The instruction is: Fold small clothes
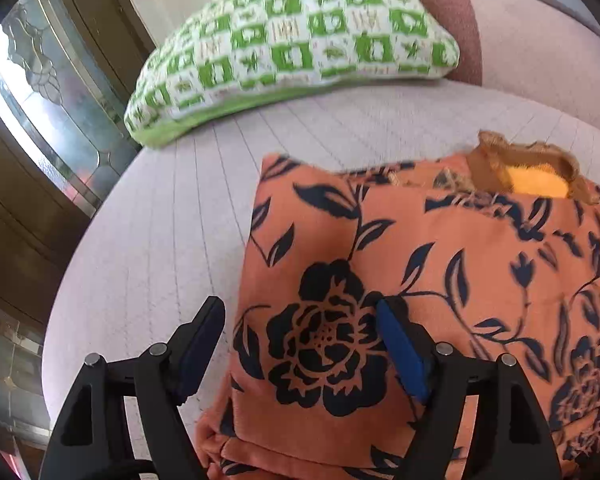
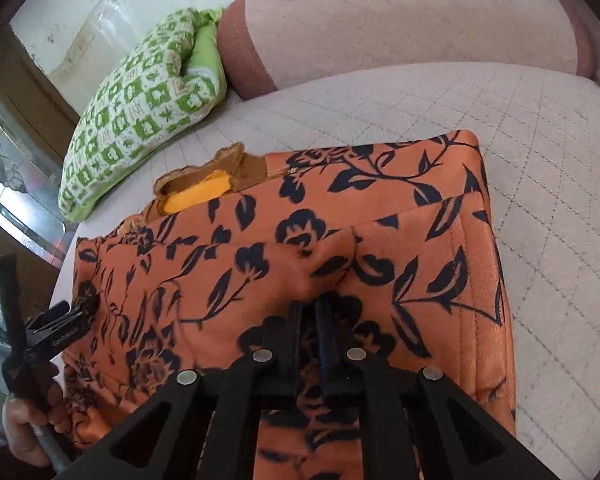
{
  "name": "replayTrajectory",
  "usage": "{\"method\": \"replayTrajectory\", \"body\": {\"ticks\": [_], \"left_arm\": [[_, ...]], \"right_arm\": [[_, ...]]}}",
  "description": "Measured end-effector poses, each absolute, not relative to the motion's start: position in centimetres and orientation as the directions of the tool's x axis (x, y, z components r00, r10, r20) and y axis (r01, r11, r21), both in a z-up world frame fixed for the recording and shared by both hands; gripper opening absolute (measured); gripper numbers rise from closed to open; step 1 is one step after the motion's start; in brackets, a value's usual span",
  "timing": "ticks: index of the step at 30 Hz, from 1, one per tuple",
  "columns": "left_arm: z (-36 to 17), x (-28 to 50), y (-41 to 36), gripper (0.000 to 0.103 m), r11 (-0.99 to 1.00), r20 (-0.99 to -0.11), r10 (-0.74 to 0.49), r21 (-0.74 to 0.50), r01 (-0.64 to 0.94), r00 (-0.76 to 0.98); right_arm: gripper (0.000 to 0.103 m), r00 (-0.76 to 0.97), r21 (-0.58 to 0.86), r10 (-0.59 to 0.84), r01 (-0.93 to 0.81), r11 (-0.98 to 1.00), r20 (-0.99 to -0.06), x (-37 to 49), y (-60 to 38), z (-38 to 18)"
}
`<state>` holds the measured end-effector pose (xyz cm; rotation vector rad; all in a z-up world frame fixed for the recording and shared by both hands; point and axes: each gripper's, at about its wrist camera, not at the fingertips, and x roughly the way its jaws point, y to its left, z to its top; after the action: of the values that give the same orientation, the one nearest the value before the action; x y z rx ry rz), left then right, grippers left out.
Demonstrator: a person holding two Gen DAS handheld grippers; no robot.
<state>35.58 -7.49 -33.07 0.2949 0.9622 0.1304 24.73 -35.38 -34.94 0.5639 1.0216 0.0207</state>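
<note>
One quilted pale sofa seat (image 2: 540, 200) carries the folded orange floral garment (image 2: 300, 248), beside a green-checked cushion (image 1: 292, 40). The right gripper (image 2: 310, 312) pinches a garment fold; the left gripper (image 1: 300, 312) spreads wide at its edge.

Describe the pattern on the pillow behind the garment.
Green and white checks on the pillow, clearest from the left wrist.
</note>
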Motion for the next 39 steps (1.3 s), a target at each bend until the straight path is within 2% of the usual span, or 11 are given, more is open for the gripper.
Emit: {"method": "replayTrajectory", "body": {"ticks": [3, 6, 8, 20, 24, 28, 34, 39], "left_arm": [[-32.0, 34.8, -7.7, 0.079, 0.957, -0.761, 0.227, 0.291, 0.007, 0.608], [-31.2, 34.4, -8.1, 0.079, 0.96, -0.741, 0.204, 0.28, 0.018, 0.639], [-30.8, 34.0, -8.5, 0.079, 0.962, -0.729, 0.189, 0.273, 0.026, 0.657], [-29.3, 33.2, -9.5, 0.079, 0.972, -0.717, 0.107, 0.222, 0.08, 0.689], [-30.4, 33.2, -9.8, 0.079, 0.971, -0.756, 0.085, 0.209, 0.116, 0.65], [-34.4, 34.4, -10.3, 0.082, 0.963, -0.859, 0.083, 0.2, 0.182, 0.504], [-32.6, 32.8, -9.0, 0.084, 0.974, -0.845, 0.034, 0.147, 0.171, 0.533], [-31.2, 28.8, -3.8, 0.084, 0.99, -0.832, 0.037, 0.106, 0.092, 0.553]], "right_arm": [[0.01, 0.573, 0.488, 0.305, 0.195, 0.851, -0.761, 24.9, -33.7, -34.1], [0.01, 0.549, 0.477, 0.333, 0.139, 0.868, -0.767, 25.1, -31.8, -34.2], [0.011, 0.5, 0.424, 0.312, 0.126, 0.897, -0.808, 25.4, -30.7, -35.3], [0.011, 0.549, 0.457, 0.349, 0.07, 0.887, -0.759, 25.0, -30.2, -33.7], [0.011, 0.512, 0.426, 0.335, 0.069, 0.902, -0.791, 25.2, -29.1, -35.0], [0.011, 0.509, 0.454, 0.351, 0.091, 0.886, -0.786, 25.0, -29.6, -34.4], [0.011, 0.558, 0.499, 0.365, 0.103, 0.861, -0.745, 22.6, -30.5, -32.1], [0.011, 0.63, 0.566, 0.364, 0.148, 0.811, -0.686, 18.6, -33.0, -29.9]]}}
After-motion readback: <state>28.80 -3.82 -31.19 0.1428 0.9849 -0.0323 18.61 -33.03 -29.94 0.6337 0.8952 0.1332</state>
